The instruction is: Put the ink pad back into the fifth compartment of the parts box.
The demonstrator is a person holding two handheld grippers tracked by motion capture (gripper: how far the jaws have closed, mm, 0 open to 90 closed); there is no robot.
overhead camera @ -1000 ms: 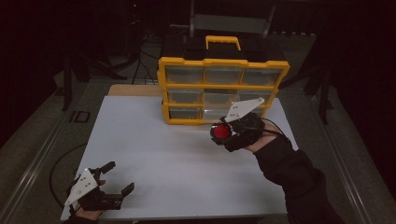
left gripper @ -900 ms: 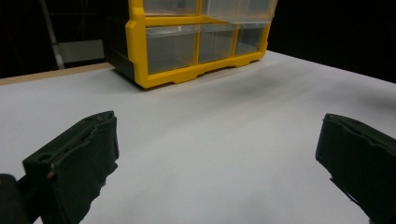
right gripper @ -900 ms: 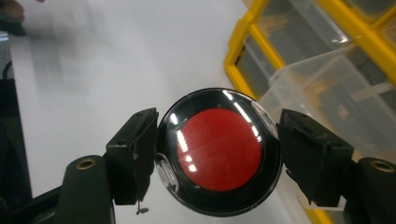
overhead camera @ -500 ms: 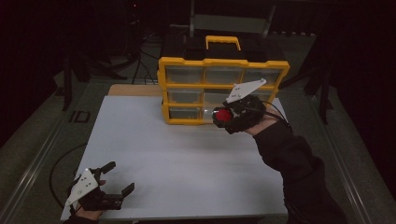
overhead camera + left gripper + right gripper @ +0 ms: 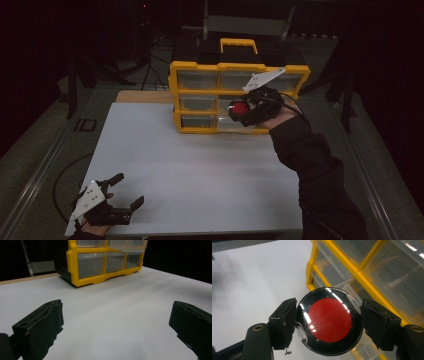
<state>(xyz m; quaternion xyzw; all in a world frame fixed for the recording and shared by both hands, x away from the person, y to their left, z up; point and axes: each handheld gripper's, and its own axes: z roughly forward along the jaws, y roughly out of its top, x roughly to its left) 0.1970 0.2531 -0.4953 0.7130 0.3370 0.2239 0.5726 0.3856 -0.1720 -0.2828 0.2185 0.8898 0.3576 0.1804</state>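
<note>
- The right hand-held gripper [image 5: 239, 111], centre right of the high view, clamps a round black-rimmed disc with a red centre [image 5: 329, 320] between both jaws, just before the yellow drawer organiser [image 5: 200, 67].
- The left hand-held gripper [image 5: 129, 192] rests at the desk's [image 5: 200, 165] lower-left corner, jaws wide apart, holding nothing.

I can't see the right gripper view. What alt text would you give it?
Two black jaws of the right gripper clamp a round black-rimmed disc with a red centre under a clear shiny cover. Behind it stand a yellow drawer cabinet with clear drawers and a white tabletop.
</note>
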